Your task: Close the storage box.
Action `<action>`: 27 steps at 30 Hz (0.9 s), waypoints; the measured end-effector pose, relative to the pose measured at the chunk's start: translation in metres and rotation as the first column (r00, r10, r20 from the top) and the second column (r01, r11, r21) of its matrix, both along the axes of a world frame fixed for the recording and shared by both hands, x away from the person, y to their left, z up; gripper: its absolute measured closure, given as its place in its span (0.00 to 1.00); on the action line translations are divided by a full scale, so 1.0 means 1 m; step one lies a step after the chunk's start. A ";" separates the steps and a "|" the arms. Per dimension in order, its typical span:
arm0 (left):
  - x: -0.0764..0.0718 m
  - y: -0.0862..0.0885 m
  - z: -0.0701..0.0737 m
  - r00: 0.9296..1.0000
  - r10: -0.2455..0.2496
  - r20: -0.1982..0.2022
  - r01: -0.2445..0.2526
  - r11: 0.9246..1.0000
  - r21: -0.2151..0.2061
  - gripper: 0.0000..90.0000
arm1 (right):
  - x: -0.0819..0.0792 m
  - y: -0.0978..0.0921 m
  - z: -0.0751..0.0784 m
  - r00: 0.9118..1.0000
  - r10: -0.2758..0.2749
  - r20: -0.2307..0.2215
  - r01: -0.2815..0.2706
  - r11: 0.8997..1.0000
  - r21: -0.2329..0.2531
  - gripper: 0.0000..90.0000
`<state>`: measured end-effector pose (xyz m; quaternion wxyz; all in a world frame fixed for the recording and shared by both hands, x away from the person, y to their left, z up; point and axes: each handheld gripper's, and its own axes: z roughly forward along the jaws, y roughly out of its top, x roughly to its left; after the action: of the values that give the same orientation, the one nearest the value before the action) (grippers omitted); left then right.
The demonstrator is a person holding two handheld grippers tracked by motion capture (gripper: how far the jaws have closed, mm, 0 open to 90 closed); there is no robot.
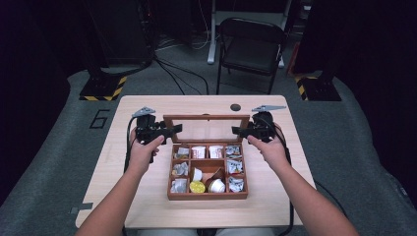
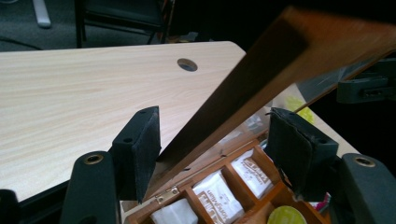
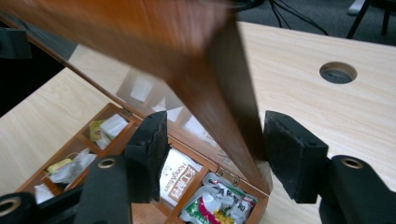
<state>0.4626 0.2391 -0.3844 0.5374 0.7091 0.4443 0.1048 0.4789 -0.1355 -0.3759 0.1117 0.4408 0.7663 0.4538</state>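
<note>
A wooden compartment box (image 1: 206, 195) sits at the table's middle, its glass-paned lid (image 1: 206, 118) raised and leaning back. Sachets (image 2: 217, 196), small cups and a yellow-topped capsule (image 1: 197, 187) fill the compartments. My left gripper (image 1: 174, 129) is at the lid's left side. In the left gripper view it (image 2: 215, 149) is open, and the lid's frame (image 2: 261, 84) runs between the pads close to the left one. My right gripper (image 1: 236, 130) is at the lid's right side. It (image 3: 217, 154) is open too, with the blurred lid frame (image 3: 187, 42) between its pads, nearer the right one.
The light wooden table (image 1: 147, 196) has a round cable hole (image 1: 235, 107) behind the box. A black folding chair (image 1: 251, 44) stands beyond the far edge. Stand bases with yellow-black tape (image 1: 103, 91) flank the table, and cables lie on the floor.
</note>
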 end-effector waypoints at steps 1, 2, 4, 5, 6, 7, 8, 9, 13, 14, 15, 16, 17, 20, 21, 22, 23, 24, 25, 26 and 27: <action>-0.003 0.000 0.001 1.000 -0.001 0.008 0.001 1.000 -0.004 0.39 | -0.002 -0.001 0.002 1.000 0.013 0.020 -0.013 1.000 -0.001 0.46; -0.003 0.000 0.001 1.000 -0.001 0.008 0.001 1.000 -0.004 0.39 | -0.002 -0.001 0.002 1.000 0.013 0.020 -0.013 1.000 -0.001 0.46; -0.008 0.004 0.003 1.000 -0.016 0.012 0.016 1.000 -0.016 0.39 | -0.011 -0.004 0.009 0.999 0.023 0.038 -0.023 1.000 0.004 0.48; -0.009 0.005 0.003 1.000 -0.019 0.013 0.019 1.000 -0.017 0.39 | -0.013 -0.004 0.011 0.999 0.024 0.043 -0.024 1.000 0.004 0.48; -0.011 0.005 0.003 1.000 -0.021 0.012 0.021 1.000 -0.017 0.39 | -0.015 -0.005 0.013 0.998 0.027 0.050 -0.027 1.000 -0.001 0.48; -0.013 0.005 0.003 1.000 -0.018 0.006 0.018 1.000 -0.025 0.39 | -0.017 -0.004 0.014 0.998 0.030 0.054 -0.030 1.000 -0.002 0.48; -0.014 0.005 0.003 1.000 -0.011 0.015 0.012 1.000 -0.027 0.39 | -0.019 -0.005 0.016 0.998 0.032 0.058 -0.032 0.999 -0.005 0.49; -0.015 0.007 0.004 1.000 -0.022 0.015 0.022 1.000 -0.016 0.39 | -0.020 -0.005 0.016 0.997 0.036 0.063 -0.036 0.999 -0.010 0.49; -0.020 0.007 0.006 1.000 -0.018 0.022 0.019 1.000 -0.025 0.40 | -0.023 -0.006 0.016 0.997 0.046 0.064 -0.045 0.999 -0.019 0.49; -0.020 0.007 0.006 1.000 -0.018 0.022 0.019 1.000 -0.025 0.40 | -0.025 -0.005 0.017 0.997 0.044 0.062 -0.043 0.999 -0.019 0.49; -0.022 0.008 0.008 0.999 -0.022 0.027 0.023 1.000 -0.022 0.40 | -0.025 -0.006 0.017 0.997 0.047 0.067 -0.046 0.999 -0.021 0.50; -0.023 0.008 0.008 0.999 -0.027 0.021 0.028 0.999 -0.020 0.40 | -0.026 -0.007 0.017 0.997 0.048 0.067 -0.047 0.999 -0.020 0.50; -0.023 0.009 0.008 0.999 -0.029 0.021 0.030 0.999 -0.019 0.41 | -0.027 -0.007 0.017 0.997 0.049 0.066 -0.048 0.999 -0.017 0.50; -0.025 0.009 0.008 0.999 -0.032 0.021 0.032 0.999 -0.016 0.41 | -0.029 -0.009 0.018 0.997 0.053 0.063 -0.052 0.999 -0.015 0.50; -0.026 0.009 0.008 0.999 -0.037 0.022 0.037 0.999 -0.010 0.41 | -0.030 -0.010 0.018 0.996 0.056 0.067 -0.055 0.998 -0.016 0.51; -0.029 0.008 0.009 0.999 -0.035 0.022 0.035 0.999 0.000 0.41 | -0.033 -0.011 0.019 0.996 0.059 0.065 -0.058 0.998 -0.016 0.51; -0.030 0.008 0.009 0.999 -0.038 0.020 0.038 0.999 0.004 0.41 | -0.034 -0.011 0.020 0.996 0.061 0.068 -0.060 0.998 -0.018 0.51; -0.030 0.008 0.009 0.999 -0.038 0.020 0.038 0.999 0.004 0.41 | -0.034 -0.011 0.020 0.996 0.061 0.068 -0.060 0.998 -0.018 0.51; -0.032 0.009 0.010 0.999 -0.039 0.025 0.039 0.999 0.012 0.41 | -0.037 -0.013 0.021 0.995 0.065 0.074 -0.064 0.998 -0.019 0.52; -0.032 0.009 0.010 0.999 -0.039 0.025 0.039 0.999 0.012 0.41 | -0.039 -0.014 0.021 0.995 0.065 0.073 -0.064 0.998 -0.014 0.52; -0.034 0.009 0.010 0.999 -0.036 0.025 0.035 0.999 0.017 0.41 | -0.040 -0.015 0.022 0.995 0.069 0.077 -0.068 0.998 -0.013 0.53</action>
<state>0.4288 0.2481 -0.3745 0.5389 0.7199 0.4240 0.1077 0.4391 -0.1505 -0.3542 0.1283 0.3957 0.7784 0.4701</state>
